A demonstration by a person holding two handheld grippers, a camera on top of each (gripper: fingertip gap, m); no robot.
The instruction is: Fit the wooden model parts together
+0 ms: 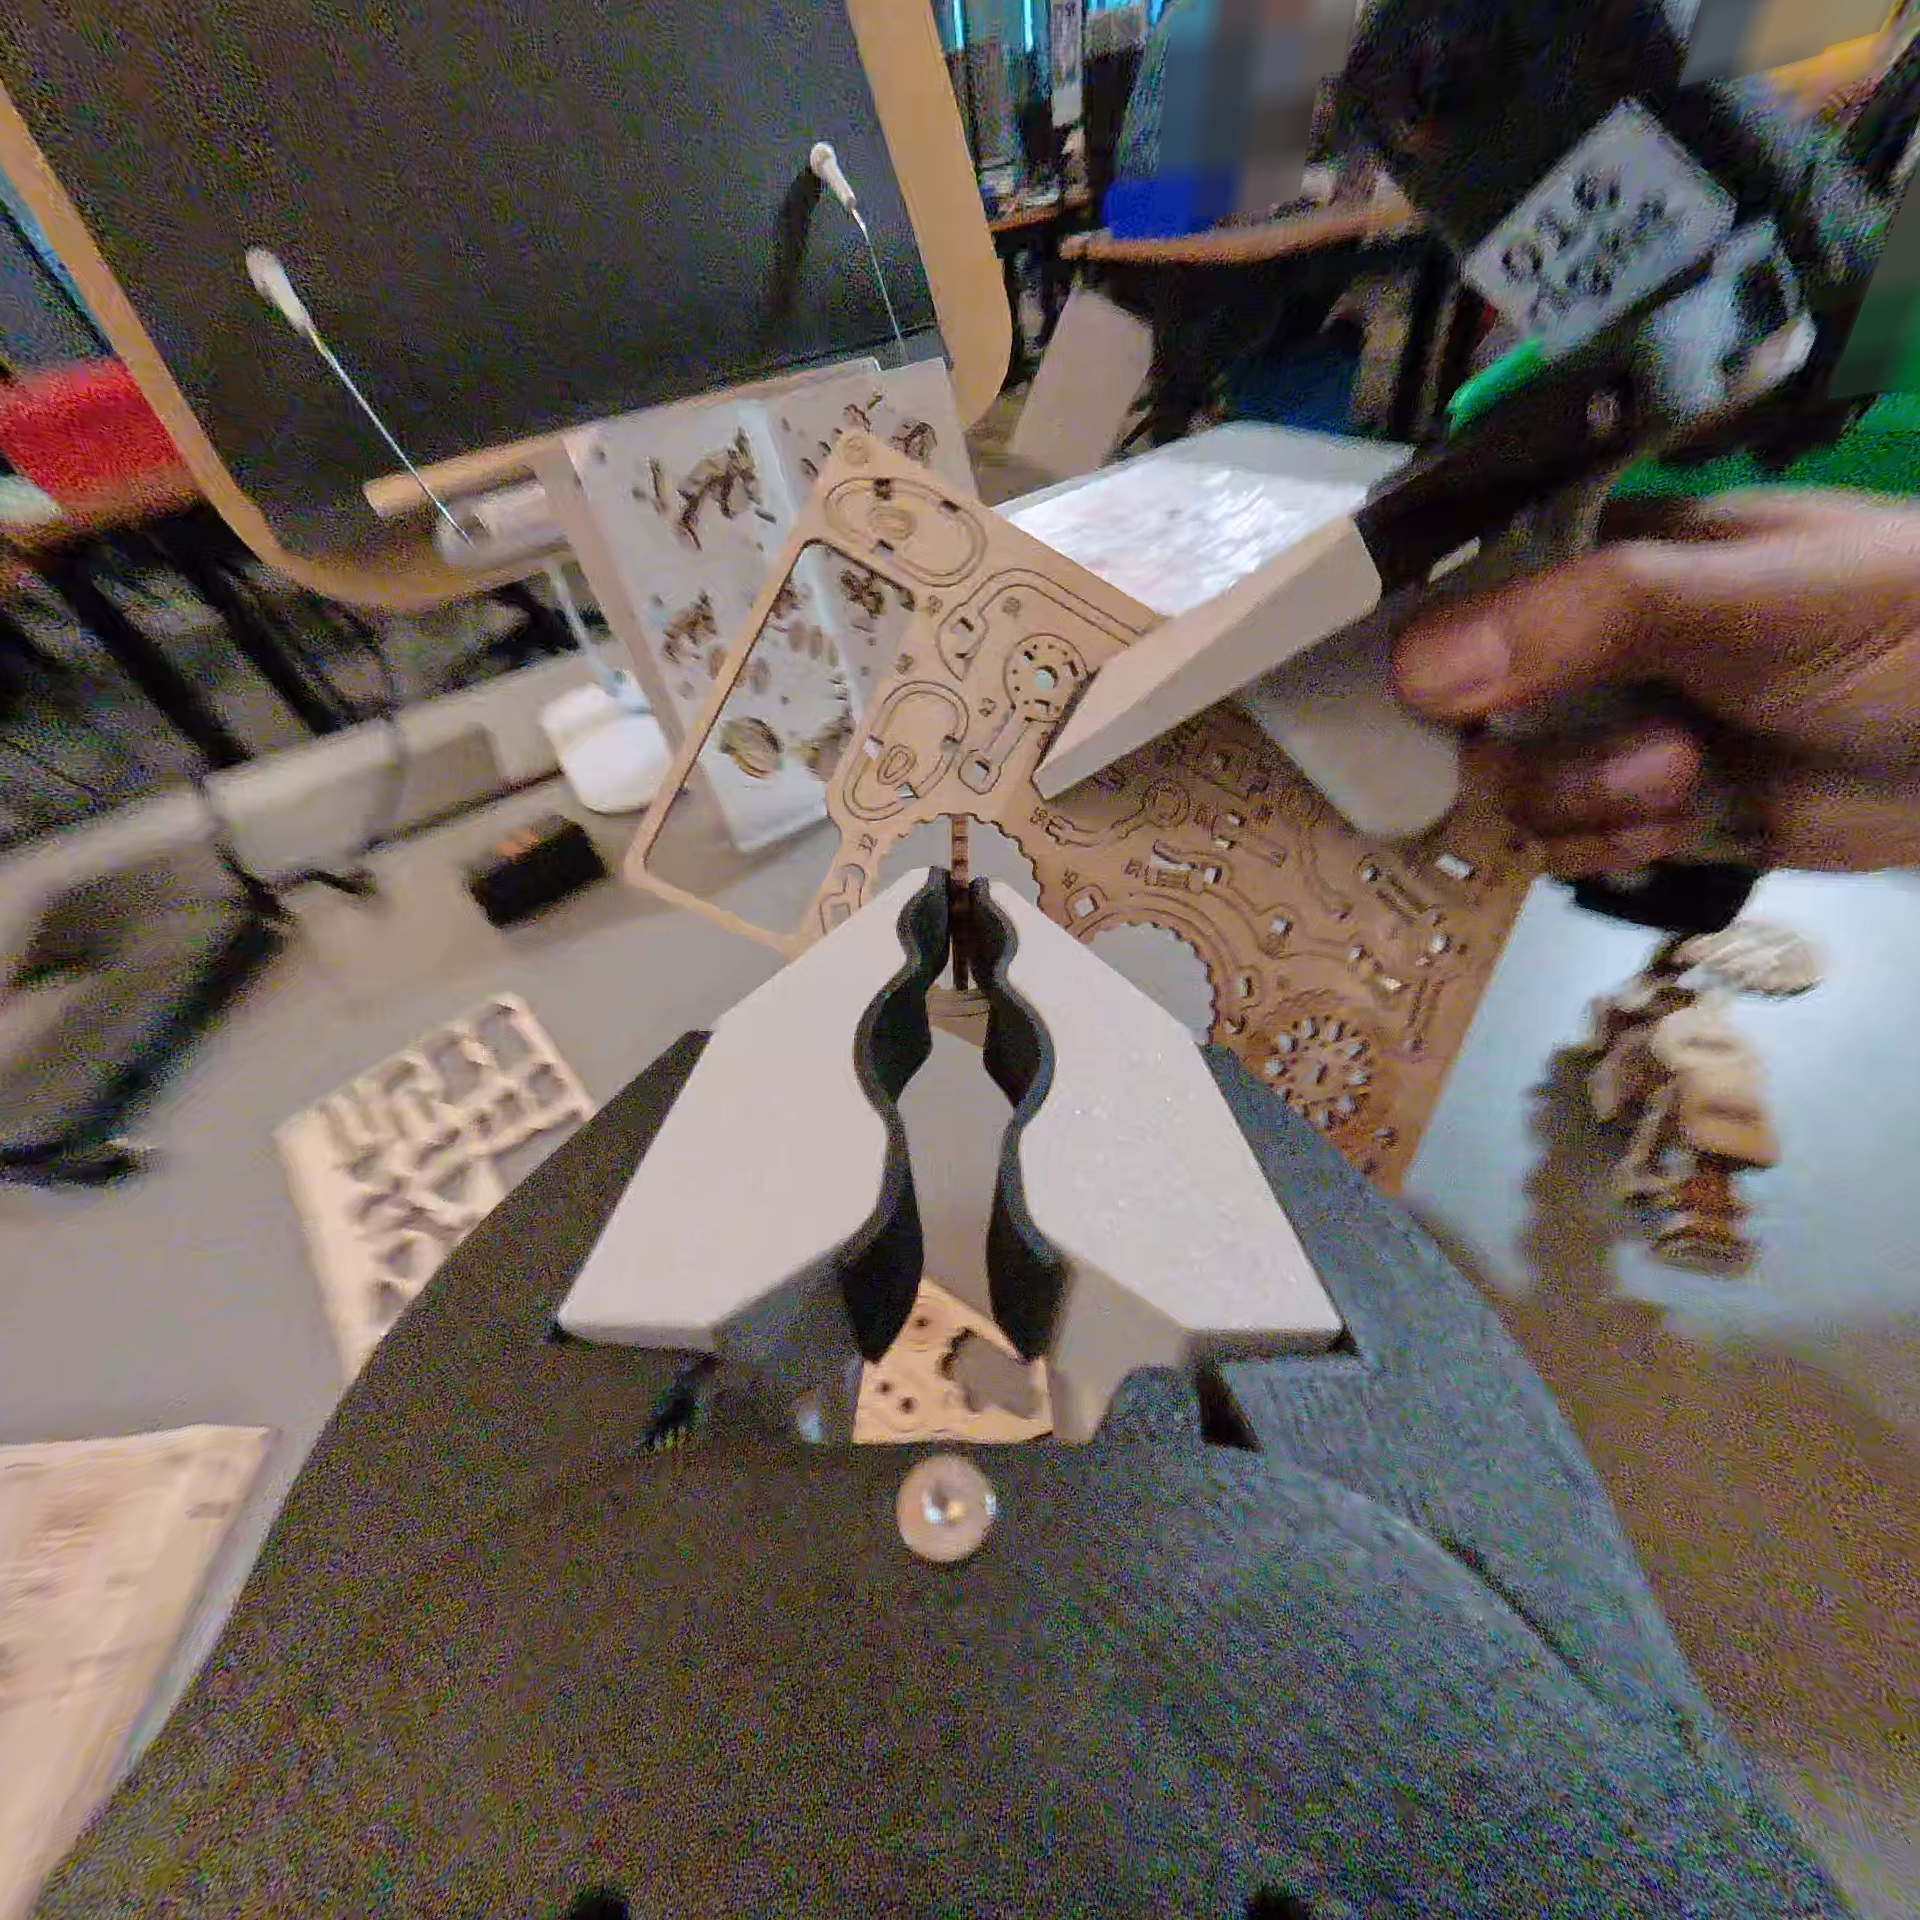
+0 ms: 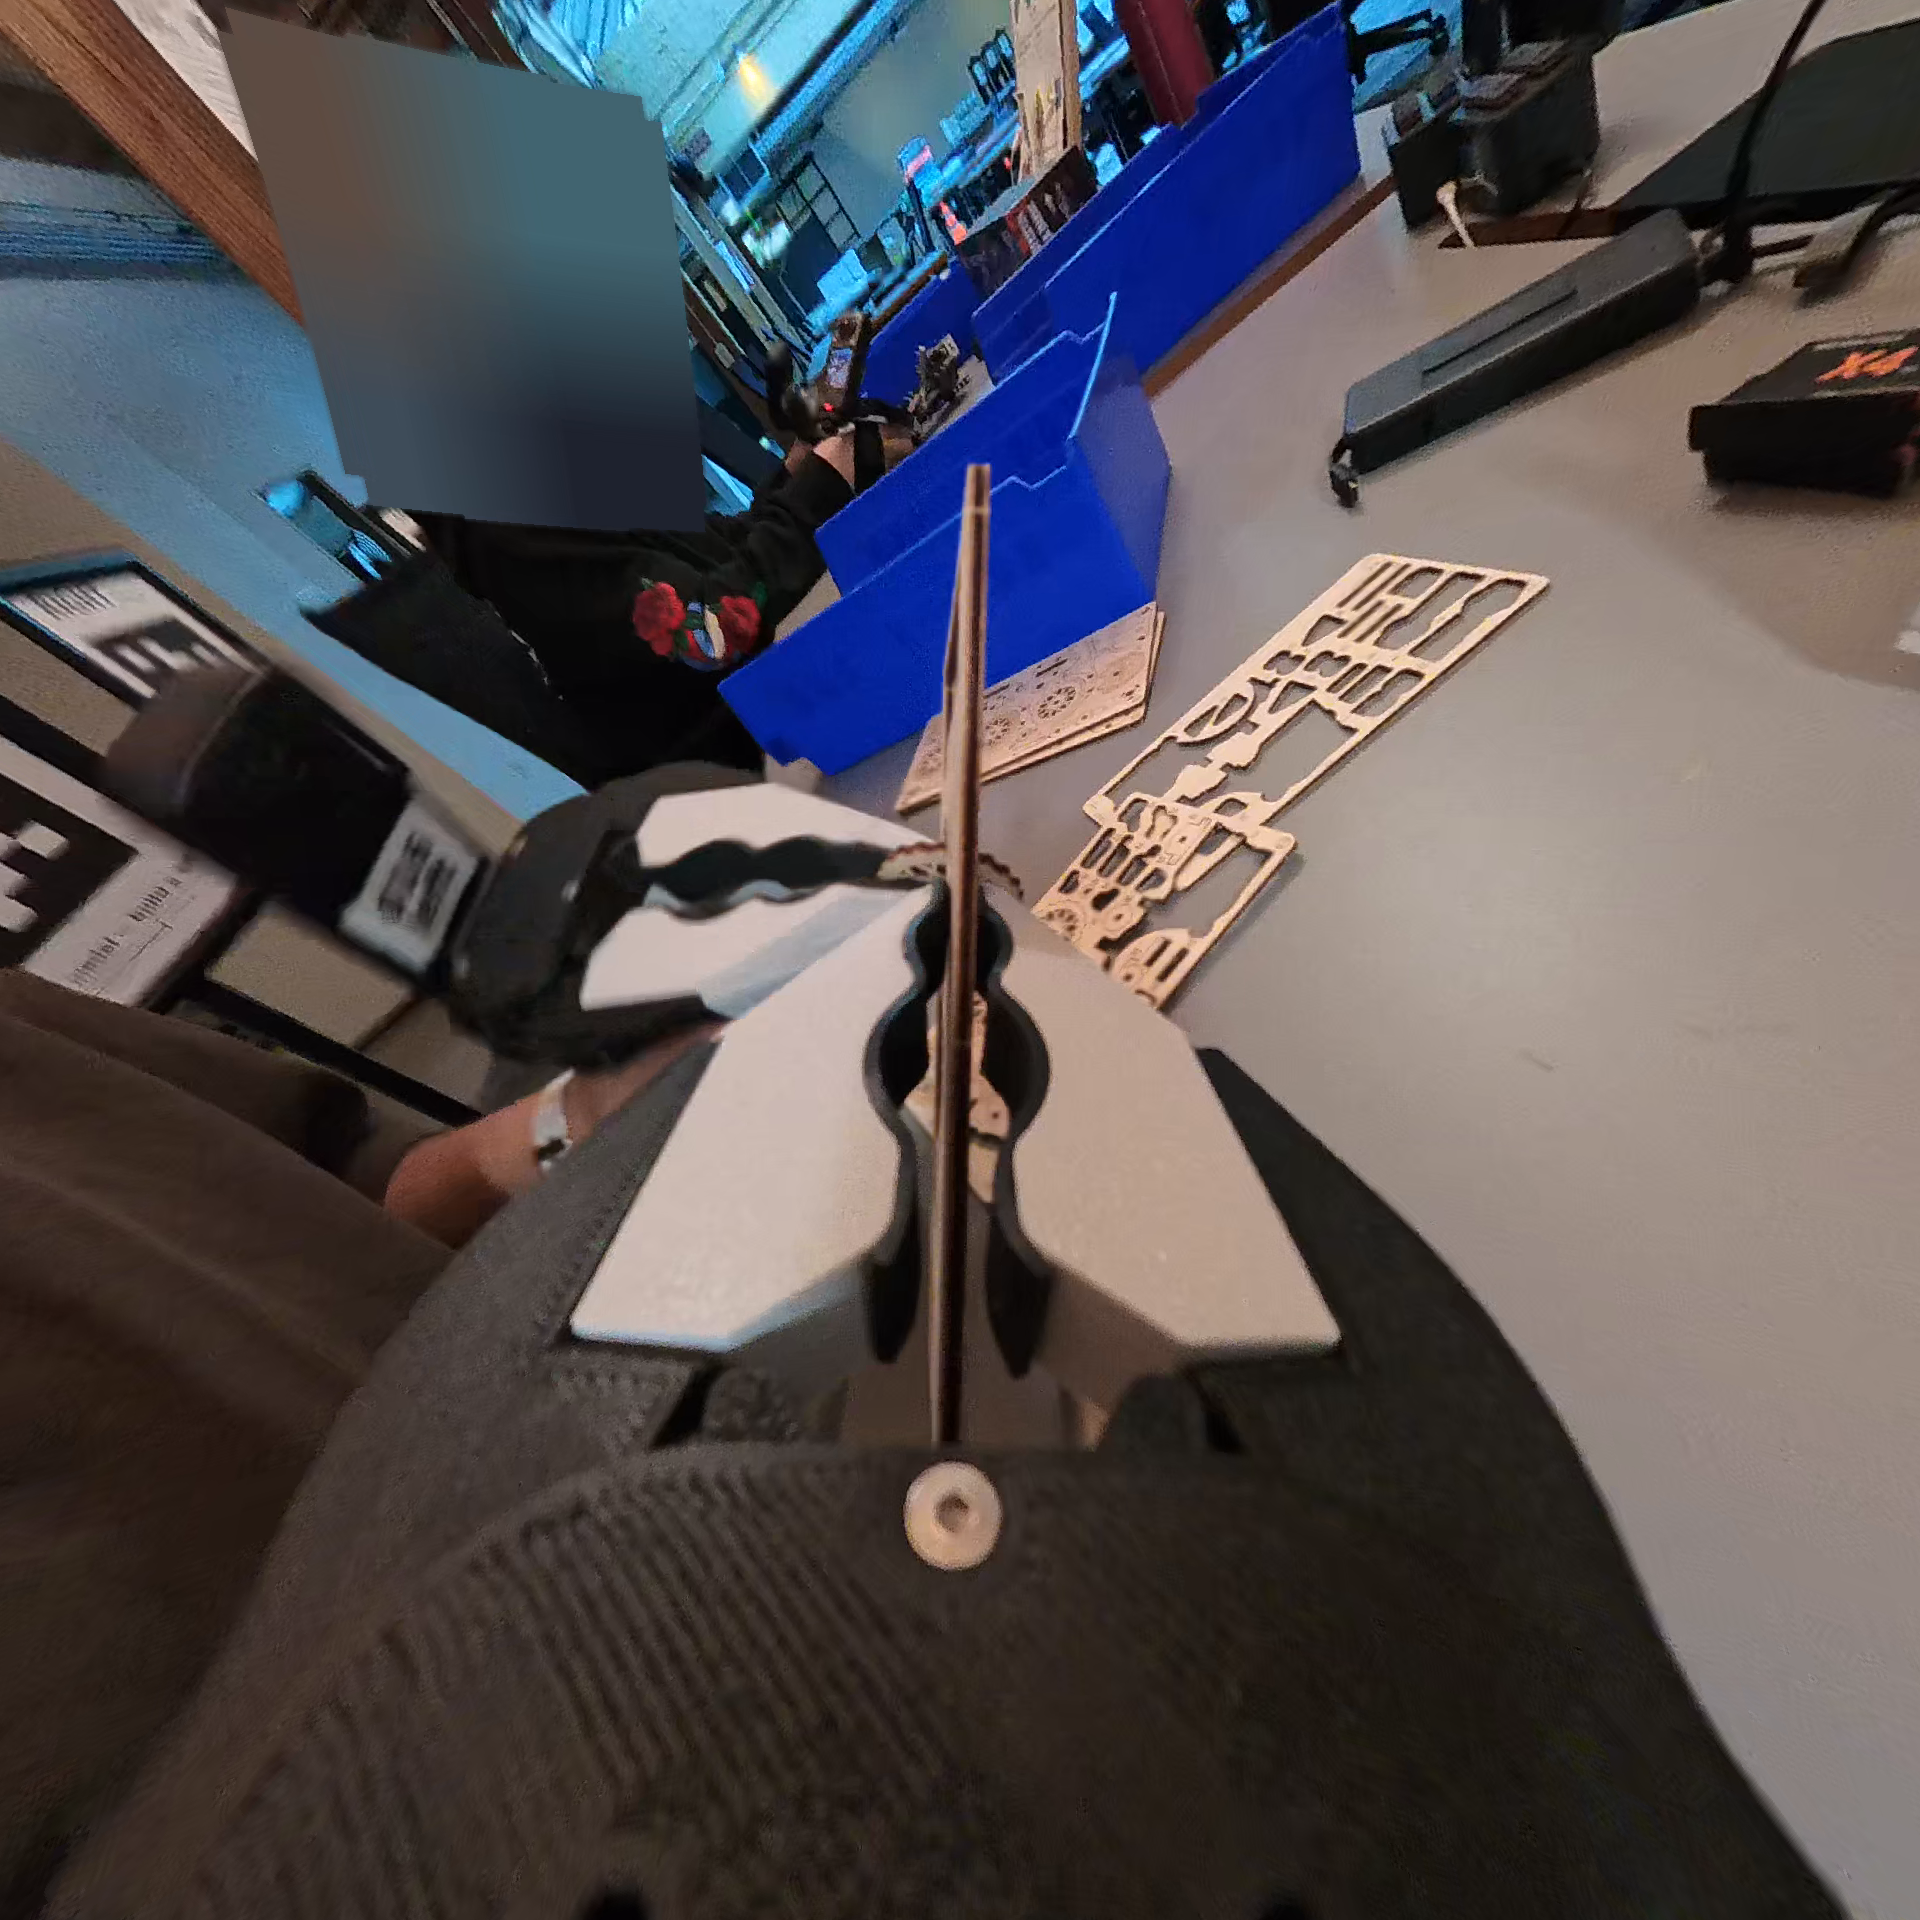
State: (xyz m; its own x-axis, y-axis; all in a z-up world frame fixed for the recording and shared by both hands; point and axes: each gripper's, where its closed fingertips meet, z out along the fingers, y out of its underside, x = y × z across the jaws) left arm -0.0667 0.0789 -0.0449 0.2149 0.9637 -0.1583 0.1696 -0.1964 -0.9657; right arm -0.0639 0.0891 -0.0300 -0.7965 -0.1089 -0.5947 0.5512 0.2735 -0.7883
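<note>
Our left gripper (image 1: 961,925) pinches a small wooden part (image 1: 958,894) edge-on, its toothed rim free to meet the sheet; our right gripper (image 2: 961,935) clamps the laser-cut wooden sheet (image 1: 1195,862) upright in mid-air — steady for fitting — above the grey table (image 2: 1558,1039), where spent frames (image 2: 1299,727) lie.

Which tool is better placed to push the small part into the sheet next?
Probably left: the left tool pinches a small part beside the sheet, which the right tool holds.

Right gripper (image 2: 961,925) jaws clamp an edge-on wooden sheet (image 2: 964,727) above the table (image 2: 1558,1039)
</note>
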